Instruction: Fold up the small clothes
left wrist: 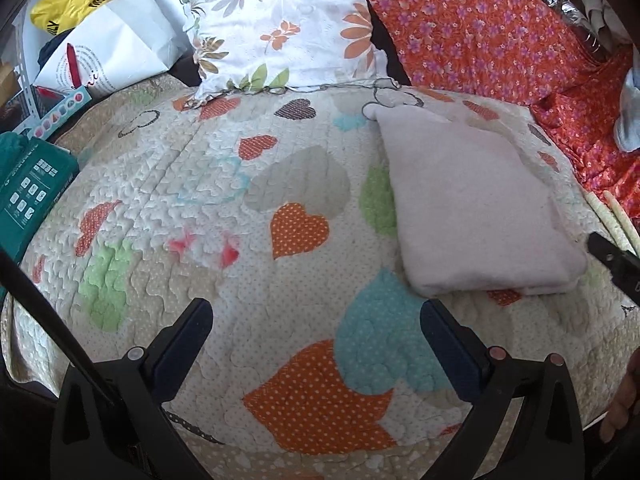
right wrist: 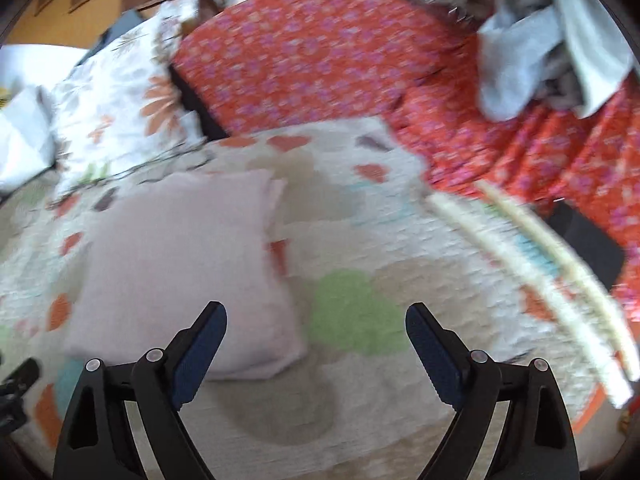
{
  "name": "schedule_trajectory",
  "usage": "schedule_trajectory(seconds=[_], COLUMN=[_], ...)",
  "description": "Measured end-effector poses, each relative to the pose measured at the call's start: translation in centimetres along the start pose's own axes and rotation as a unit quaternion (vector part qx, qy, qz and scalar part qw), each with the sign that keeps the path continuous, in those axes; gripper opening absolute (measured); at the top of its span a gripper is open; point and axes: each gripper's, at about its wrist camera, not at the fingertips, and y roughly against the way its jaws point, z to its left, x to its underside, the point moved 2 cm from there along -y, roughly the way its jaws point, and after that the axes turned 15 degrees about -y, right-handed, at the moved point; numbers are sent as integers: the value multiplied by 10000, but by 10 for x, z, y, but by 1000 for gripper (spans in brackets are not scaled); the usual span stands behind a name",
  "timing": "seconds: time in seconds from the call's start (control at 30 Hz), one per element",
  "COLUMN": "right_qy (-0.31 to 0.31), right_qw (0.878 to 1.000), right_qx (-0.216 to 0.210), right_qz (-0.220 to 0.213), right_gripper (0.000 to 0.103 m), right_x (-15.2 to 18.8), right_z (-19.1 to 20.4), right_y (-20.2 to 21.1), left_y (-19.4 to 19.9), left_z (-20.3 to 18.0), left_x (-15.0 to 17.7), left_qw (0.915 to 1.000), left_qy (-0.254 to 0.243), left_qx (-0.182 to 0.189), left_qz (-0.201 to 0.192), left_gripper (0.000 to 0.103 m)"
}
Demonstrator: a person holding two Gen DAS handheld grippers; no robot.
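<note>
A pale pink garment (left wrist: 472, 208) lies folded flat on the heart-patterned quilt (left wrist: 224, 200). In the left wrist view it is to the right, beyond the right fingertip. My left gripper (left wrist: 316, 316) is open and empty above the quilt, short of the garment. In the blurred right wrist view the folded garment (right wrist: 180, 268) lies at the left, its near edge just behind my left finger. My right gripper (right wrist: 316, 320) is open and empty. Part of the right gripper (left wrist: 612, 256) shows at the left wrist view's right edge, beside the garment.
A floral pillow (left wrist: 280, 24) and an orange flowered cloth (left wrist: 492, 36) lie at the back. Grey clothes (right wrist: 552, 40) are heaped on that cloth at the far right. A cream ribbed strip (right wrist: 532, 272) lies at the quilt's right. A teal box (left wrist: 32, 188) and white bags (left wrist: 116, 44) sit left.
</note>
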Motion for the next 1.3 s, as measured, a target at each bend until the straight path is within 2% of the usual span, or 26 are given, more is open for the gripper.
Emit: schedule_trajectory(seconds=[0.2,0.5,0.8,1.3], right_qy=[403,675,566,546], right_qw=[9990,9965,9968,9969], right_qx=[-213,-432,-465,-448], right_qz=[31,240,315,337], right_gripper=[91,91,91,91], right_x=[6,19,18,18], right_z=[27,41,36,43], right_y=[-2,-5,-4,7], left_y=[-7,-10,-13,-4], left_z=[-3,-11,-12,-8], left_x=[-1,2,6,9], left_qw=[9996,9991,9983,9984], left_qy=[25,-113,-106,-38], left_qx=[67,194,305,318], left_qz=[260,361,491,463], left_gripper=[103,103,103,103])
